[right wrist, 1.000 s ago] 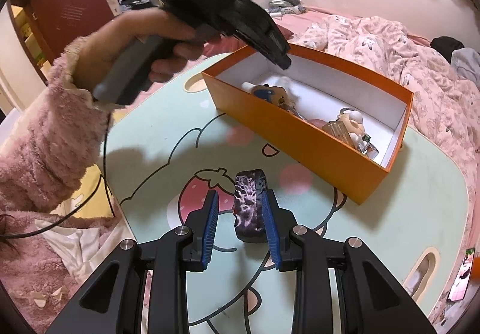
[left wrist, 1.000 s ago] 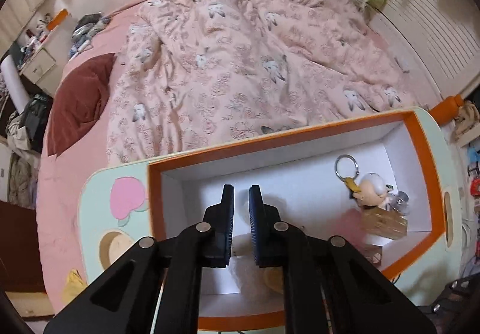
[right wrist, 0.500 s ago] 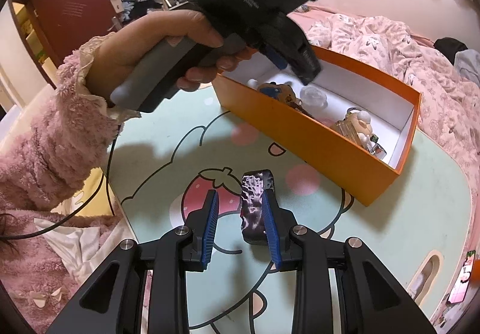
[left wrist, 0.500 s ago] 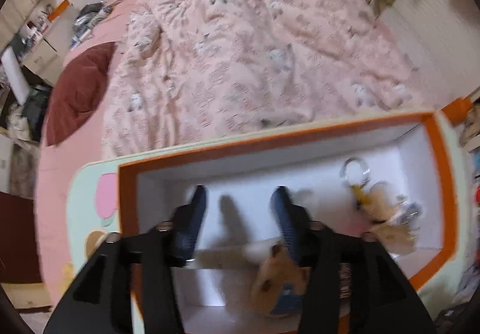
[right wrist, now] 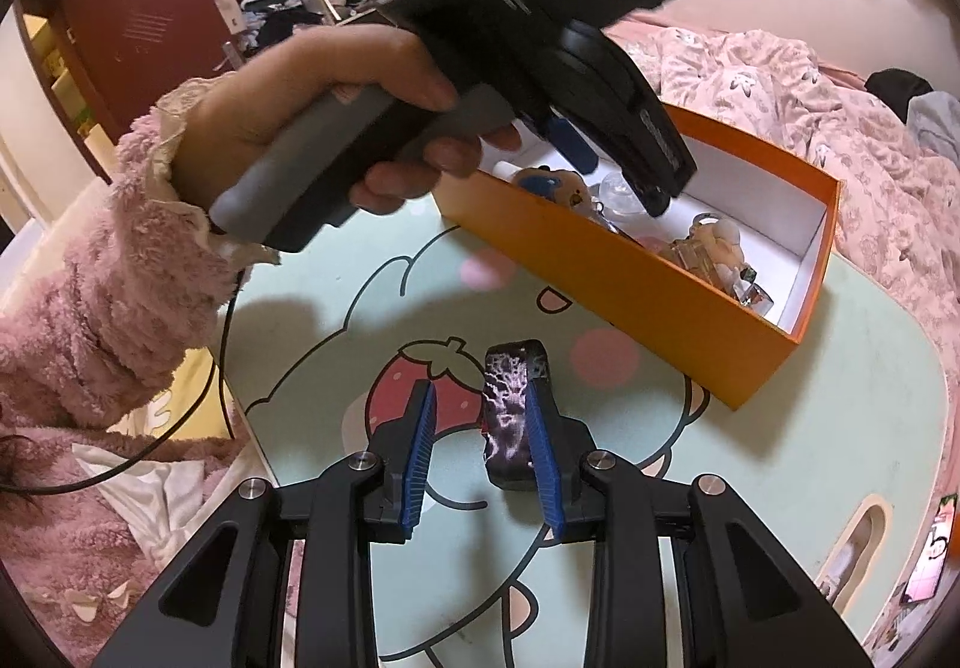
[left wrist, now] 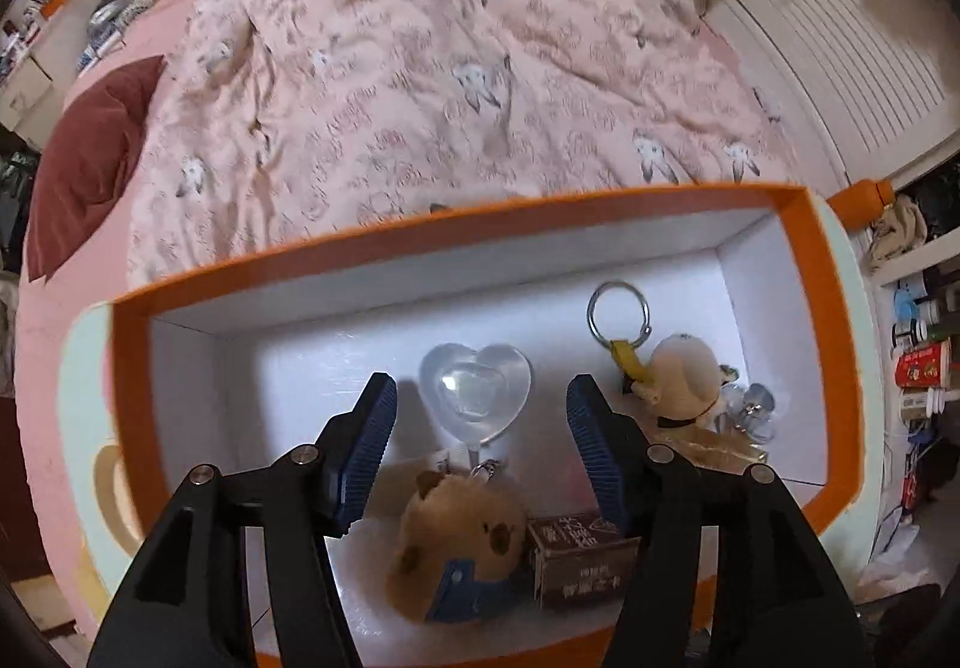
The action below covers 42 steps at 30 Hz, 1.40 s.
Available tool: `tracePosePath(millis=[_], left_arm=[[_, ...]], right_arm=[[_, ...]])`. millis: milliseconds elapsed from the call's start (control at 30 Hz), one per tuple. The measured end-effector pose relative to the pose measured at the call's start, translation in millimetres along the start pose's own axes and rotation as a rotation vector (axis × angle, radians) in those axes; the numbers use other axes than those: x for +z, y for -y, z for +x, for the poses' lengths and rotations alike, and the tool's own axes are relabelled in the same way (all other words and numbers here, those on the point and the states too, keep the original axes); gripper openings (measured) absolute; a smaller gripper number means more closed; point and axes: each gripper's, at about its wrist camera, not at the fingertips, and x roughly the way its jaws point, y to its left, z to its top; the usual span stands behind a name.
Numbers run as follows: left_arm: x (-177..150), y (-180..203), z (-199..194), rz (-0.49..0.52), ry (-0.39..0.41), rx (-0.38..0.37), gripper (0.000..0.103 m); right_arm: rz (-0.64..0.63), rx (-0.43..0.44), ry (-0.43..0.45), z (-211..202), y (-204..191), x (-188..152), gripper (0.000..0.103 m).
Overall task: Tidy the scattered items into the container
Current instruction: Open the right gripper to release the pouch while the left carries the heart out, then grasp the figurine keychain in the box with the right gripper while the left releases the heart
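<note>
Your left gripper (left wrist: pixel 480 446) points down into the orange box (left wrist: pixel 456 242), its jaws closing with nothing pressed between them — the clear heart-shaped piece (left wrist: pixel 475 389) lies on the box floor just beyond the fingertips, and the brown plush keychain (left wrist: pixel 459 542) sits below them. A small brown carton (left wrist: pixel 579 560) is beside the plush, and a pale figure keychain (left wrist: pixel 678 383) lies off to the gripper's right. Your right gripper (right wrist: pixel 480 440) is over the tabletop (right wrist: pixel 840 428), jaws apart — the dark patterned band (right wrist: pixel 510 416) stands between them, against the right pad.
</note>
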Motion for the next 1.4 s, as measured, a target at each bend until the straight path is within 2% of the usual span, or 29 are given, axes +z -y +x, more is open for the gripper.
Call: tracePosePath(millis=[133,400,567,733,867,933,1000,1100,1300,1400], left_arm=[[-3.4,4.3,1.9,0.021,0.016,0.051,0.040],[-6.0,-5.8,-2.6,0.010,0.047,-0.001,0.040],[-10.2,-10.6,-37.6,0.014,0.126,-0.019,0.040],[-40.8,-16.4,-90.1,0.078,0.198,-0.046,0.040],[-81.5,-21.5,-113.6,0.113,0.206,-0.113,0.040],[-107.0,-18.7,-113.8,0.149,0.193,-0.134,0.040],[-127.2,-15.5,-110.0,0.169,0.180,-0.144,0.040],[-149.7,-19.4,-94.1,0.164,0.171,-0.124,0.040],[-162.2,-22.4,-61.1,0.145,0.153,-0.129,0.040],[-164.9,-17.3,-52.1,0.161,0.162,-0.077,0.040]], right_arm=[[0.005,-0.003,0.001,0.2,1.0,-1.2,0.030],[0.010,-0.002,-0.003,1.7,2.5,-1.2,0.031],[0.021,-0.011,-0.002,2.4,4.8,-1.7,0.031],[0.041,-0.040,0.003,1.1,9.7,-1.5,0.031],[0.058,-0.083,0.005,1.9,16.8,1.0,0.032],[0.065,-0.115,0.000,3.4,20.2,2.9,0.032],[0.076,-0.108,0.001,3.0,24.0,4.9,0.032],[0.082,-0.122,0.015,-3.3,25.3,10.1,0.032],[0.073,-0.286,0.048,-14.3,34.7,41.8,0.032],[0.098,-0.359,0.005,-6.4,52.8,67.9,0.032]])
